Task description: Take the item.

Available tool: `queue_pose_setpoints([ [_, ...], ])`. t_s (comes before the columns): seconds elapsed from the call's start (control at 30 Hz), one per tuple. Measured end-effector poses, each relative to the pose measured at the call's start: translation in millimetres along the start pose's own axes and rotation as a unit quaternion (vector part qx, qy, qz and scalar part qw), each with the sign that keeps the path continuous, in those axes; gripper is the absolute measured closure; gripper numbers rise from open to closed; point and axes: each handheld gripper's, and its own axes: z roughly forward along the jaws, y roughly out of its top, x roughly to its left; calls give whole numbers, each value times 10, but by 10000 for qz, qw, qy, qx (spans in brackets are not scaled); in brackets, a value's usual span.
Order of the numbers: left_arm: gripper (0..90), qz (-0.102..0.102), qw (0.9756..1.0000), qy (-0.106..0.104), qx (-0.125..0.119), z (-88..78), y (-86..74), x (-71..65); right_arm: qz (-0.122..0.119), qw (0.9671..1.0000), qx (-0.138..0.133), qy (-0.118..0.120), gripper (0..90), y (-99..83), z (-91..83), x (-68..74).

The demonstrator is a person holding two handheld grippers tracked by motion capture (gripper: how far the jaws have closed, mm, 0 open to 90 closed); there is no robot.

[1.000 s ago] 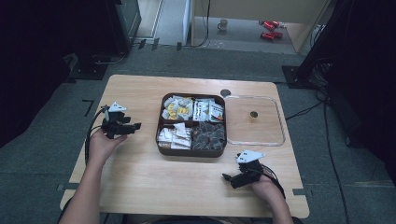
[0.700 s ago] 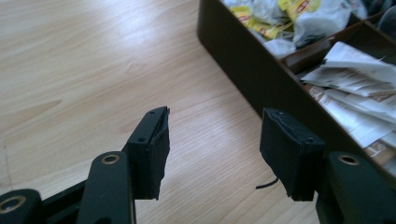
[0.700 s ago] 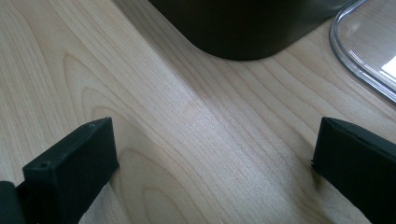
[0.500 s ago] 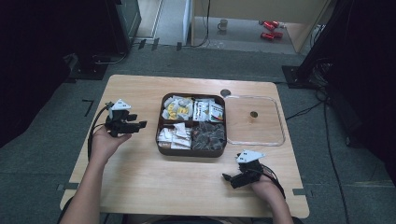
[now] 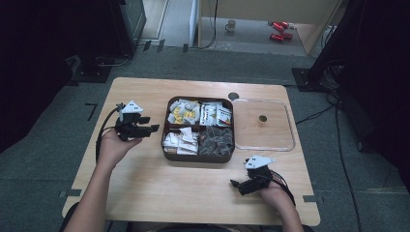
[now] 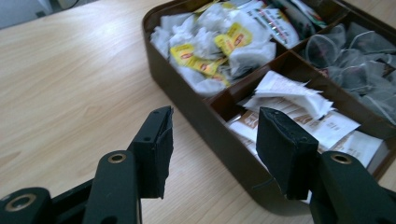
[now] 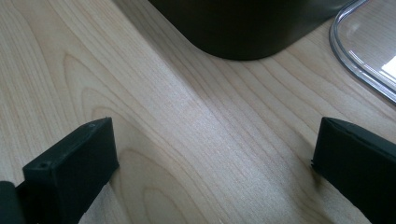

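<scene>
A brown four-compartment box (image 5: 167, 154) stands mid-table. It holds yellow-tagged tea bags (image 5: 183, 112), printed packets (image 5: 216, 115), white sachets (image 5: 180, 141) and dark mesh bags (image 5: 216, 140). My left gripper (image 5: 153, 129) hovers just left of the box and points at it. Its jaws are open, have just been closing a little, and hold nothing. In the left gripper view that gripper (image 6: 215, 121) frames the box wall (image 6: 187, 88) near the sachets (image 6: 299, 107). My right gripper (image 5: 235, 184) rests near the front right, open. In the right gripper view it (image 7: 217, 130) stands wide over bare wood below the box corner (image 7: 243, 28).
A clear plastic lid (image 5: 263, 125) lies flat right of the box, and its rim (image 7: 369, 51) is also in the right gripper view. A round cable hole (image 5: 233, 96) sits behind the box. Bare wooden table (image 5: 145, 188) spreads in front and to the left.
My left hand has moved right toward the box and risen a little. The right hand has stayed where it was.
</scene>
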Motion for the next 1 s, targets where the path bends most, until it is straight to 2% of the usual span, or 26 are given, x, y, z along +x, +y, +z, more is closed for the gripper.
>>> queue_pose_setpoints([
  [0.17,468,125,9997,-177,57,60,71,-117,-3,10000,1,-1,0,0,0,0],
  [0.5,464,383,9984,-366,189,232,129,-284,-6,10000,0,-3,0,0,0,0],
  [1.0,459,538,9959,-659,300,477,173,-445,52,10000,-4,-72,0,-13,-11,22],
])
